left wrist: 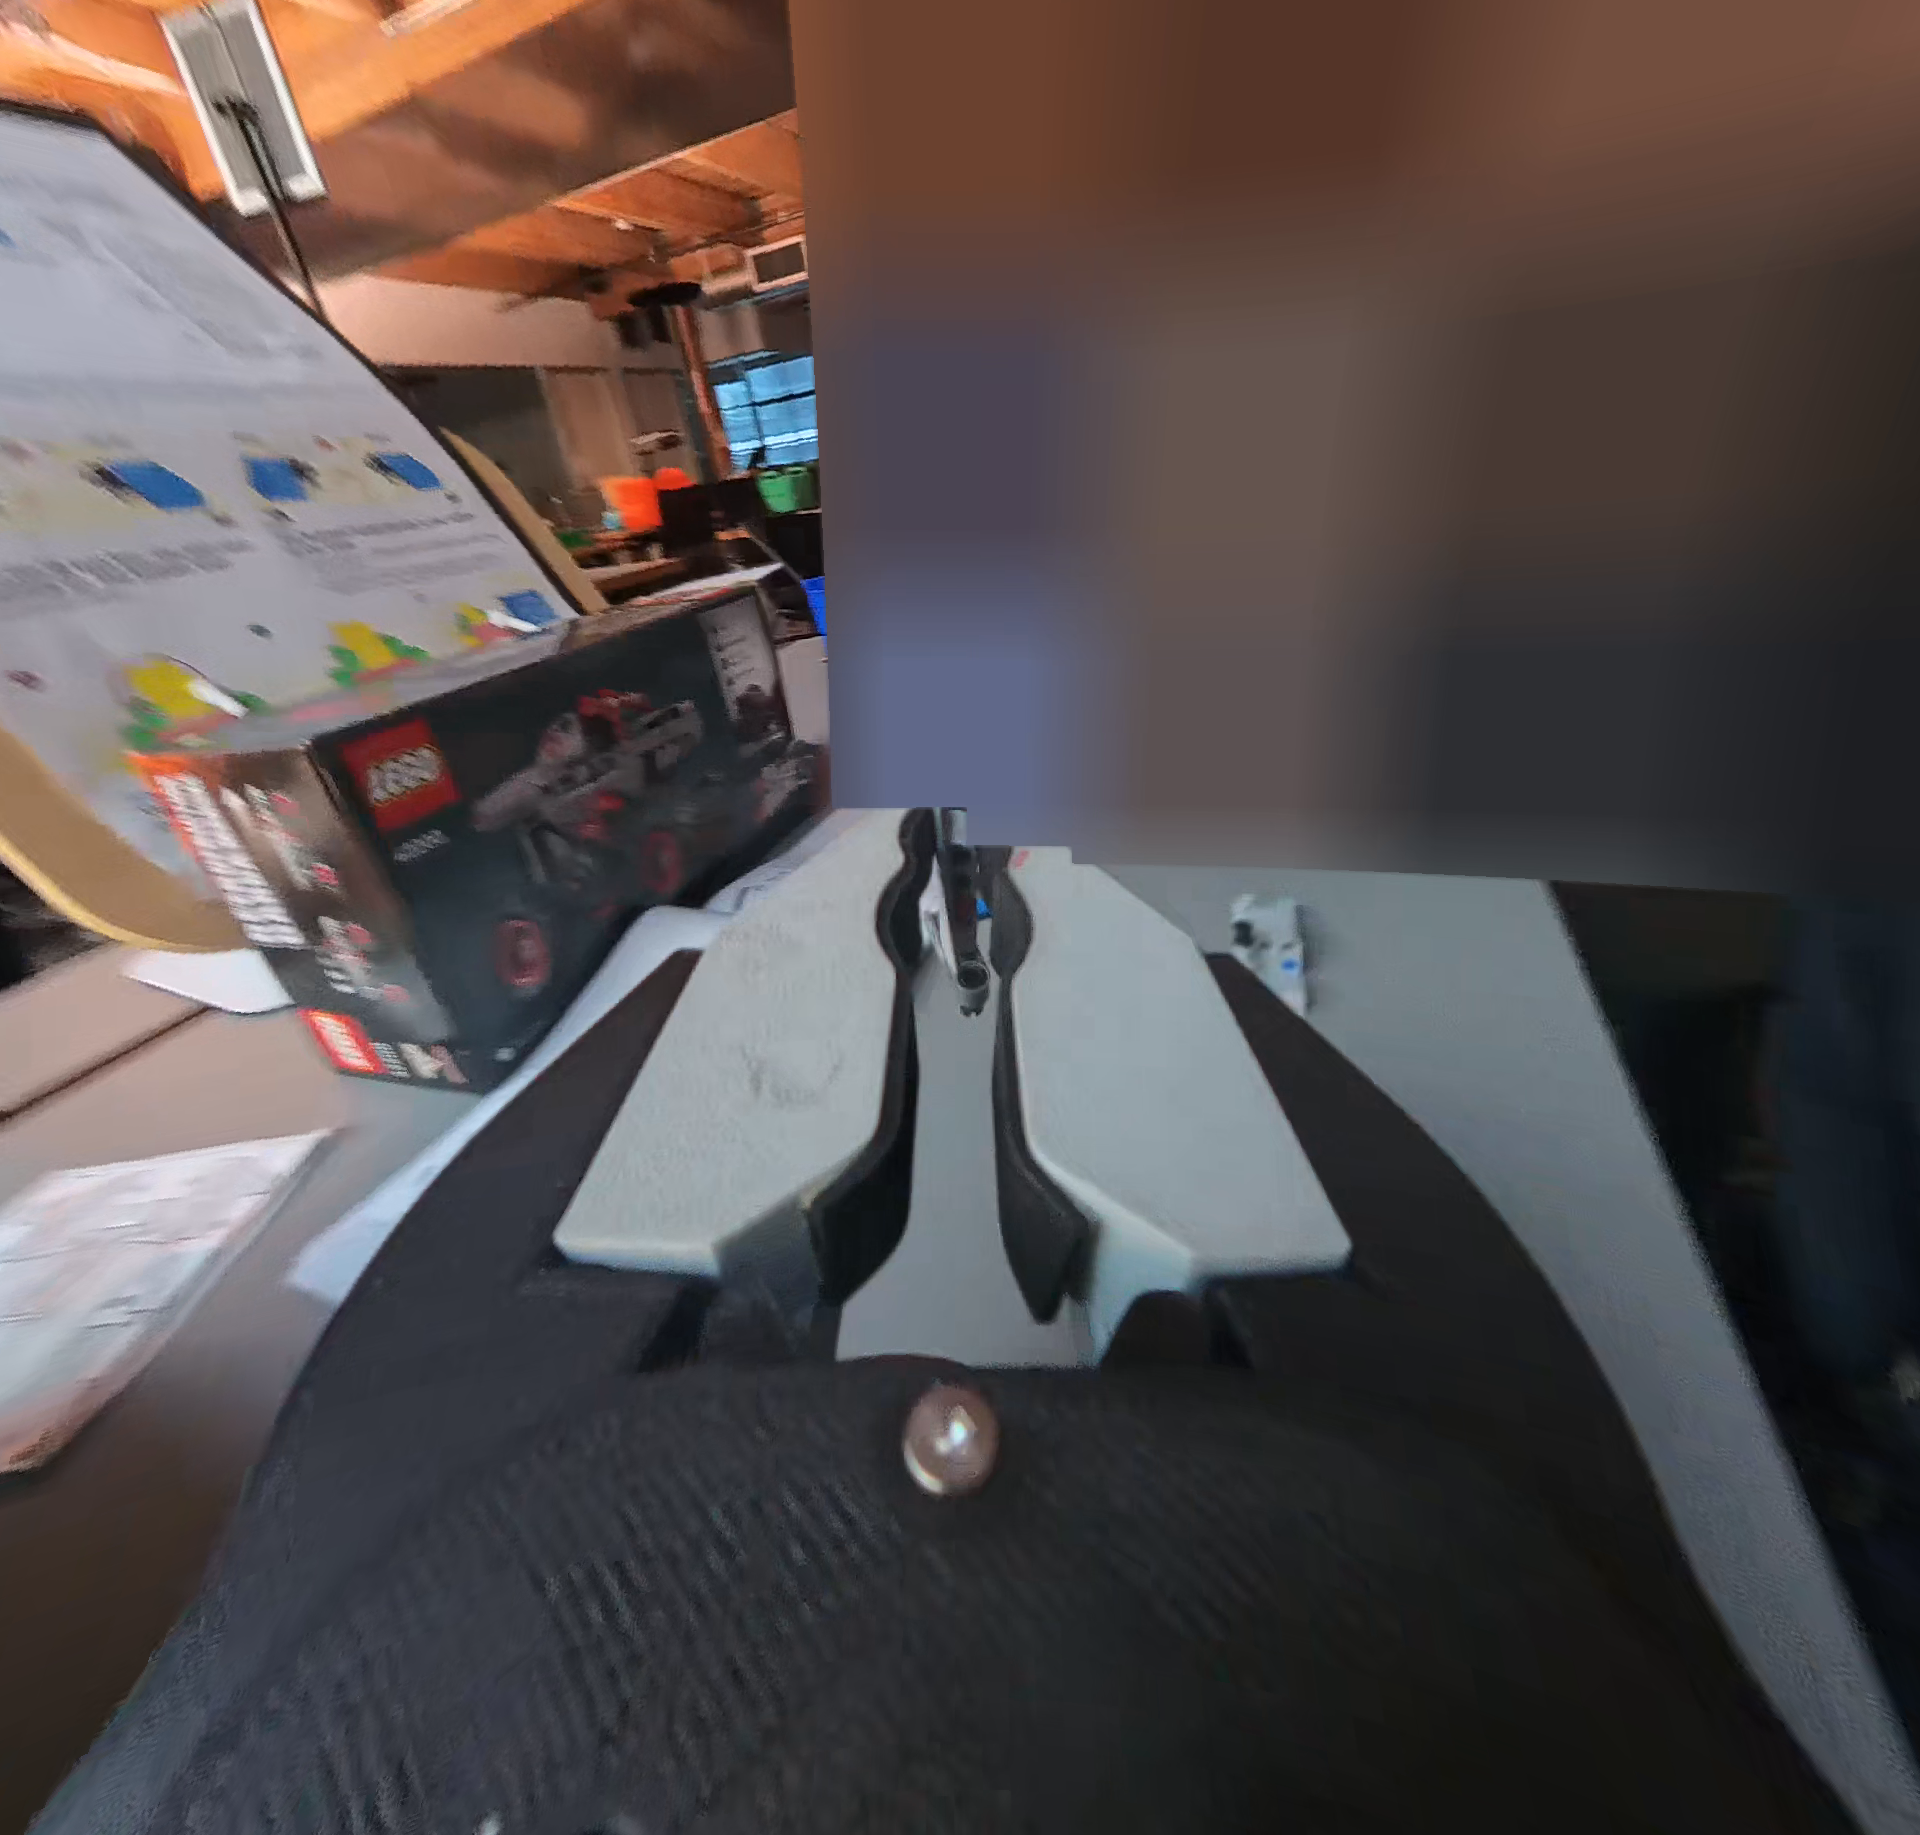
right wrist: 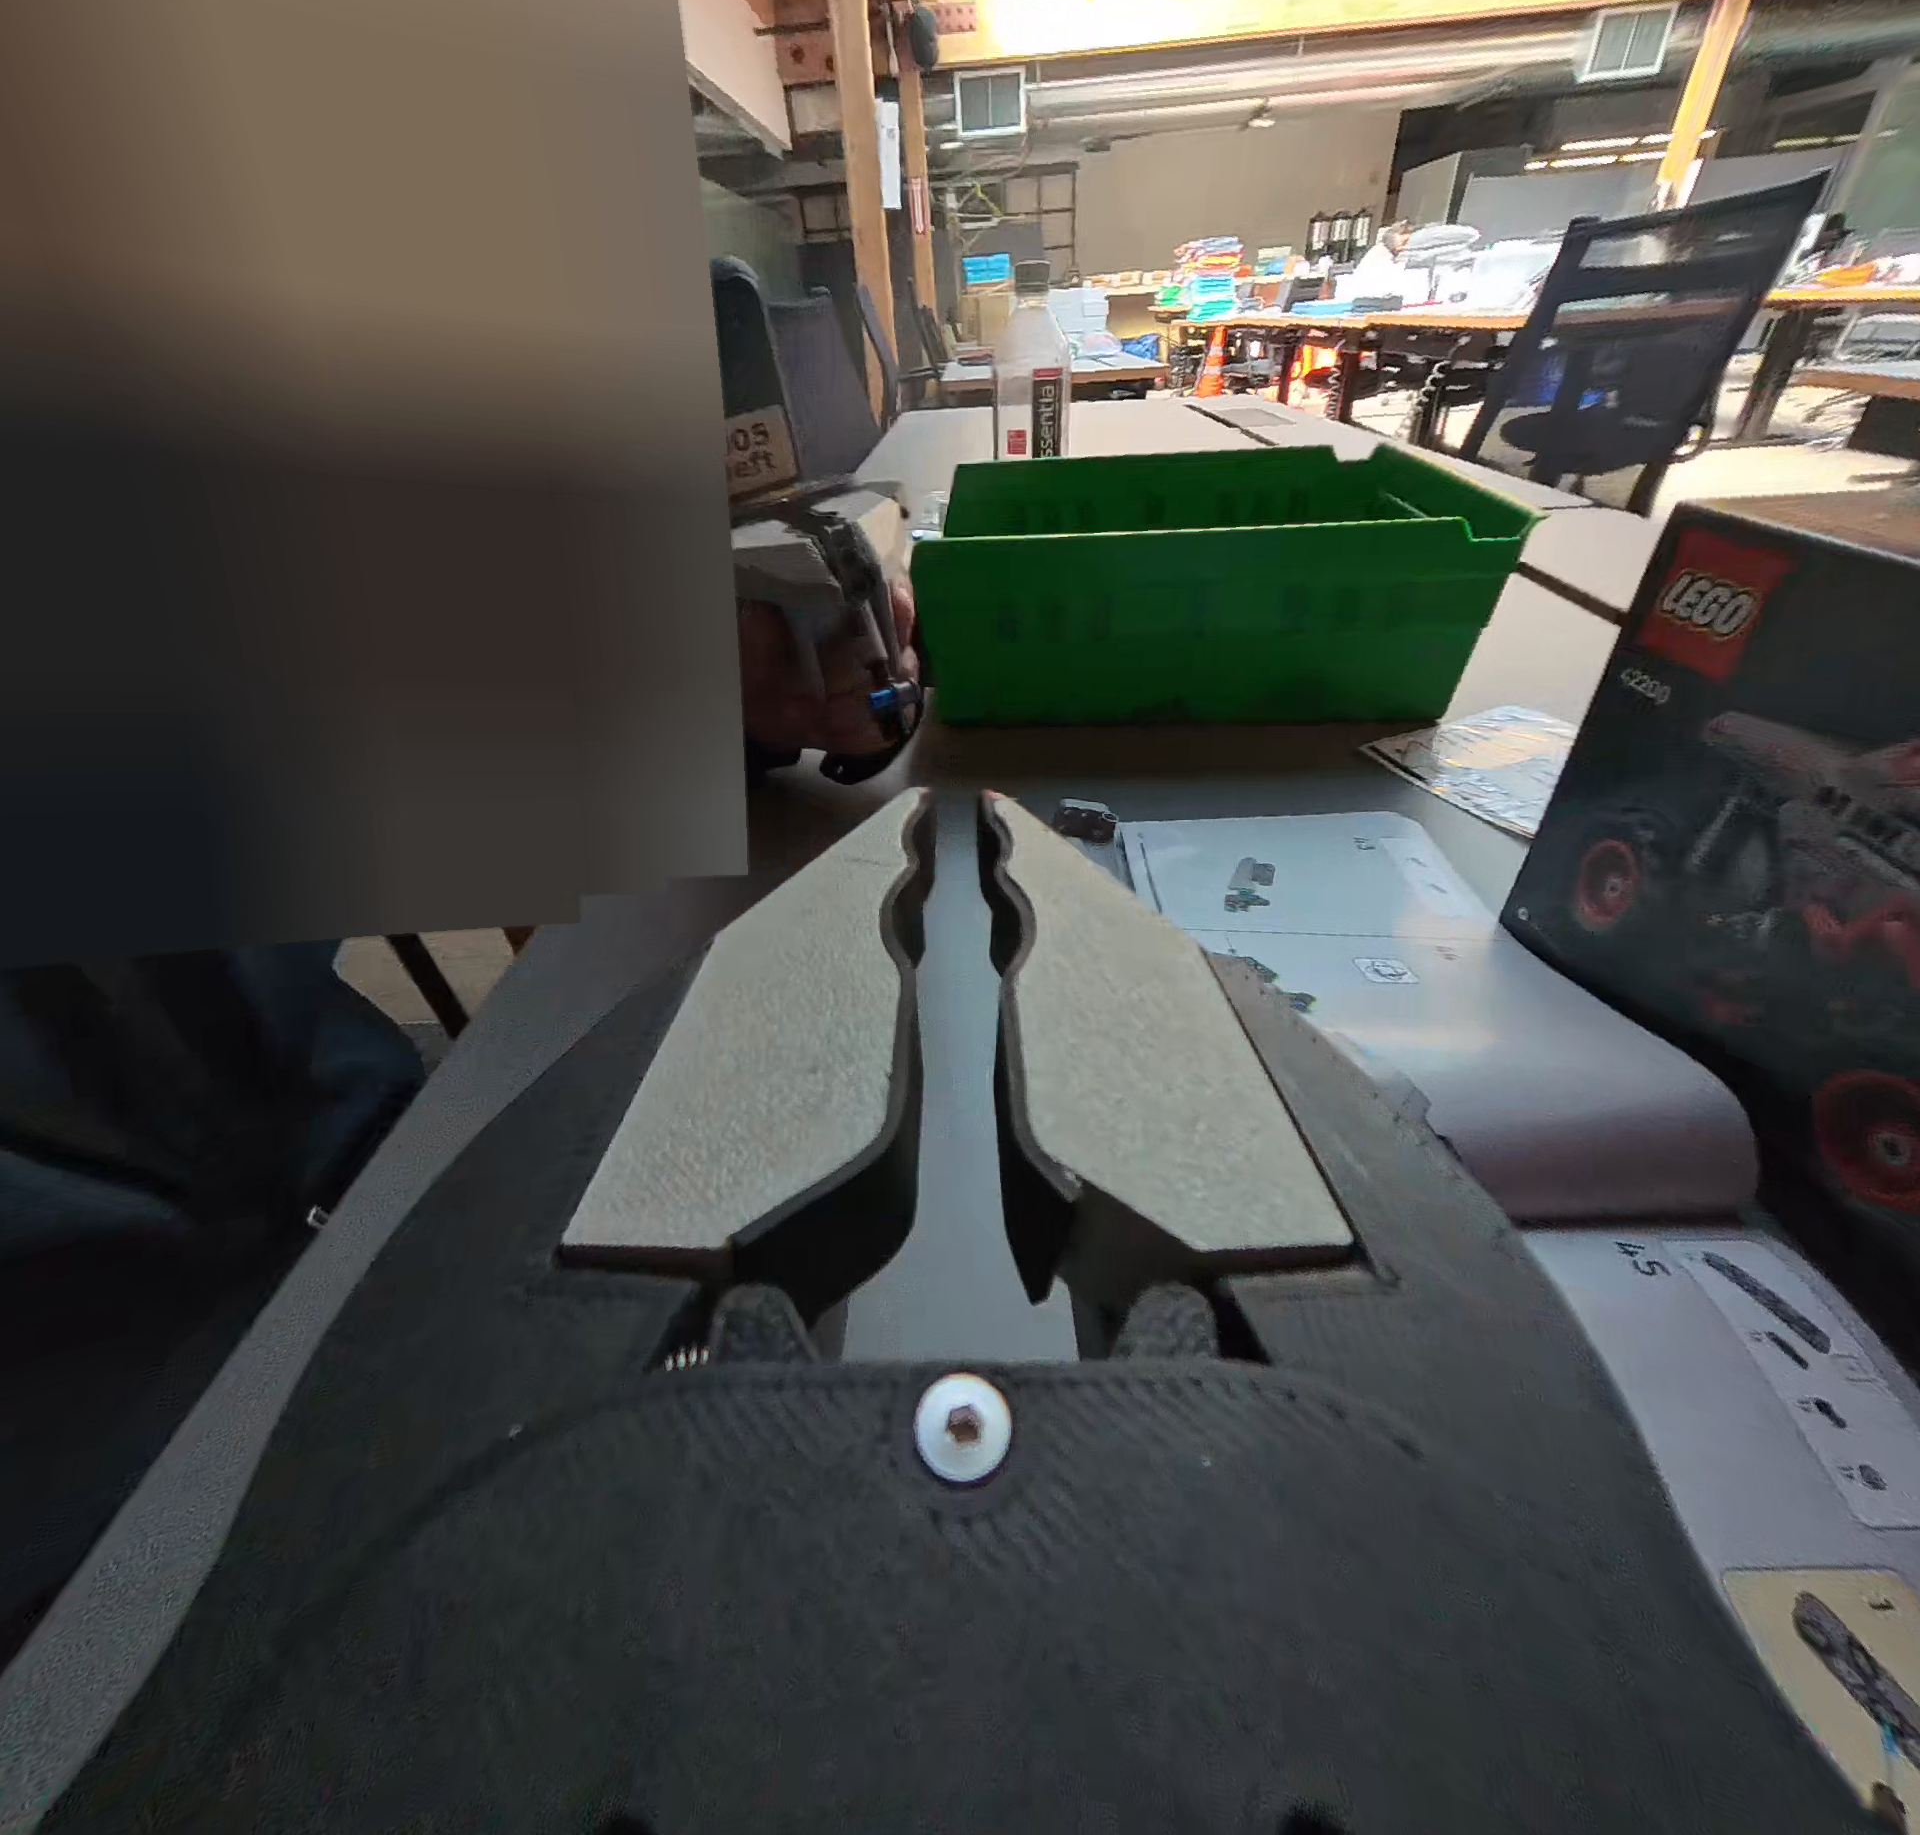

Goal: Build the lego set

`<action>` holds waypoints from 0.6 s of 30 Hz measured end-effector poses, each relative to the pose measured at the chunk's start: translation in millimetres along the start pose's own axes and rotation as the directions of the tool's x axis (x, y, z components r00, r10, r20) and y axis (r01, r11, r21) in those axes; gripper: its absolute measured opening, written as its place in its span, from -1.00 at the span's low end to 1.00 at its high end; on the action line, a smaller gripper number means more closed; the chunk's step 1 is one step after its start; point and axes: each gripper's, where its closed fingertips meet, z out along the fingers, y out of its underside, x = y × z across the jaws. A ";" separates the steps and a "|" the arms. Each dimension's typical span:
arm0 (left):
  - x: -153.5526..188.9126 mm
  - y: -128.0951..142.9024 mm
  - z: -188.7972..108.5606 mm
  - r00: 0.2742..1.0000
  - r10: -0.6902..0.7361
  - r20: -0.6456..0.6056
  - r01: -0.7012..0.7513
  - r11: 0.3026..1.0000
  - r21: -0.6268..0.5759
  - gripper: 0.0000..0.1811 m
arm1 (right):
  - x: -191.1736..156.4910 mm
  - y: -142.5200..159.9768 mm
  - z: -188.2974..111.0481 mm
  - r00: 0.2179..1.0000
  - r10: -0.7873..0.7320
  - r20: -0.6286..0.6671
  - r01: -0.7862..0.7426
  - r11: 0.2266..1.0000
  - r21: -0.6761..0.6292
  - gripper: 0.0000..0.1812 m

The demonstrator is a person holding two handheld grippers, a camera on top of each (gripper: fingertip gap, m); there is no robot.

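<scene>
My left gripper [left wrist: 958, 850] is shut on a dark grey lego beam [left wrist: 968, 944], which stands upright between the pads with its round end toward the camera. In the right wrist view the left gripper [right wrist: 883, 720] is at the left beside the green bin, and a blue pin [right wrist: 885, 696] shows at its tips. My right gripper [right wrist: 956, 798] is shut and empty, held above the table's near edge. A small dark lego piece [right wrist: 1086, 817] lies on the table just right of its tips.
A green bin [right wrist: 1195, 622] stands behind the right gripper, with a water bottle [right wrist: 1029, 372] behind it. The lego box [right wrist: 1745, 850] [left wrist: 540, 850] stands at the side. An open instruction booklet [right wrist: 1299, 881] lies flat. A small white piece [left wrist: 1268, 938] lies on the page. Tip to tip, the grippers are about 11 cm apart.
</scene>
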 end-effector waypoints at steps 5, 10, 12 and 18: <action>0.1 -0.3 -13.6 0.970 0.221 0.102 -0.219 0.975 -0.029 -0.94 | 1.1 15.5 10.4 0.996 -0.069 -0.052 0.067 0.997 -0.038 -1.00; -6.3 8.2 -12.2 0.988 0.128 0.091 -0.125 0.991 -0.043 -0.94 | 1.5 22.5 17.3 0.999 -0.039 -0.019 0.037 0.997 -0.064 -1.00; -4.3 15.3 -8.6 0.991 0.112 0.072 -0.108 0.992 -0.067 -0.95 | 2.8 21.2 16.6 1.000 -0.024 -0.018 0.023 0.998 -0.054 -1.00; 0.0 25.7 0.7 0.973 0.222 0.065 -0.212 0.968 -0.136 -0.94 | 2.1 24.2 18.7 1.000 -0.009 -0.001 0.009 0.997 -0.075 -0.97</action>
